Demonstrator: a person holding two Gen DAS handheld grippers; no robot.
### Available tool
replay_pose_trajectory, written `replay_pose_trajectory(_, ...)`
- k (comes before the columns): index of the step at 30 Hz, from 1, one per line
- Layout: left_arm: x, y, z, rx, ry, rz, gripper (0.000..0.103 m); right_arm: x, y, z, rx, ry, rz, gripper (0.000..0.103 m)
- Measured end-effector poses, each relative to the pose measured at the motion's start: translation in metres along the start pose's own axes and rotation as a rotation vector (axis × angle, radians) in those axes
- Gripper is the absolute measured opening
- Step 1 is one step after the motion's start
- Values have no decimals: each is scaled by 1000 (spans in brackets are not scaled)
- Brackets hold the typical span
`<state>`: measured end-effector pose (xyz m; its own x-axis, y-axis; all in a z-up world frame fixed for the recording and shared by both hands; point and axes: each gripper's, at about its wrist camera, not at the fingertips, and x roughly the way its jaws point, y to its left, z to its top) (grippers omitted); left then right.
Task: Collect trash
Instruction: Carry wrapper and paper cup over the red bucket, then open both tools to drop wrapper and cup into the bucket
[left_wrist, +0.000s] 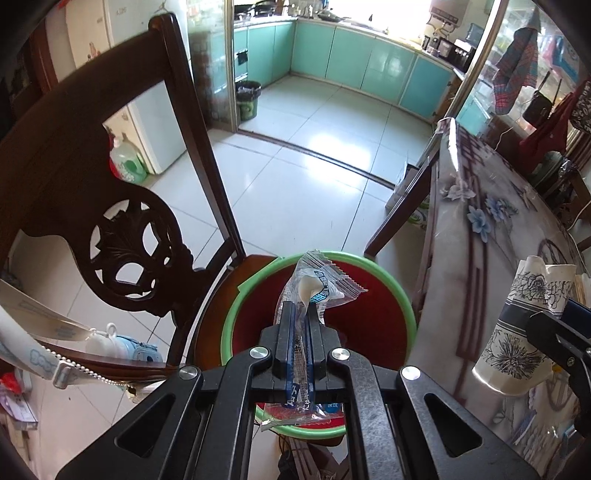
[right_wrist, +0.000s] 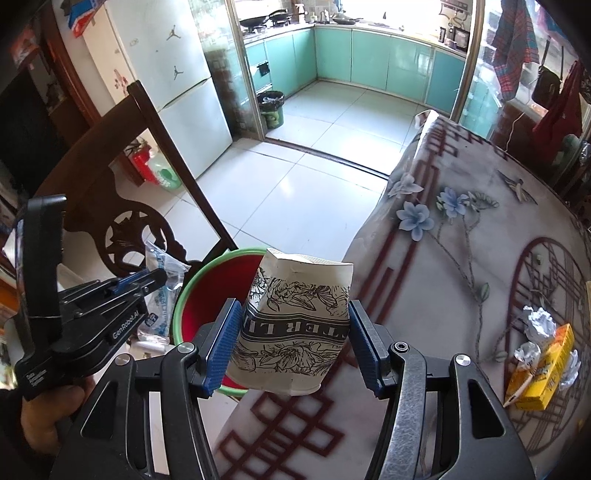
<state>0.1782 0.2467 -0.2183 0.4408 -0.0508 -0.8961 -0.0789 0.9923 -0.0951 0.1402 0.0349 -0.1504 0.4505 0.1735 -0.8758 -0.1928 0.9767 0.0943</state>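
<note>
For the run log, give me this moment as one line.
left gripper: shut on plastic wrapper, above red bin | right gripper: shut on crushed paper cup | table: yellow box

The bin (left_wrist: 369, 295) stands on the chair (left_wrist: 122, 236) seat, just left of the desk (right_wrist: 461, 258) edge. The left hand-held gripper (left_wrist: 303, 314) holds a wrapper (left_wrist: 317, 284) above the bin's mouth; the right hand-held gripper (right_wrist: 293, 332) holds a paper cup (right_wrist: 295, 321) over the desk edge, beside the bin. A box (right_wrist: 543, 362) and crumpled paper (right_wrist: 539, 323) lie on the desk farther right (touching each other).
</note>
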Motion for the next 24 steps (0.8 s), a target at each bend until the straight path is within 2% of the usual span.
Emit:
replay_pose_trajectory(20, 43, -3, 15, -25, 75, 14, 4, 44, 1, 14, -40, 73, 75, 57)
replay_pose_trajectory(22, 42, -2, 16, -34, 67, 14, 7, 44, 3, 14, -46, 73, 85, 57)
replay_pose_trajectory(23, 41, -2, 18, -36, 68, 8, 12, 44, 4, 14, -49, 69, 88, 57)
replay_pose_trajectory(24, 41, -2, 19, -39, 69, 4, 23, 44, 3, 15, -50, 67, 90, 57)
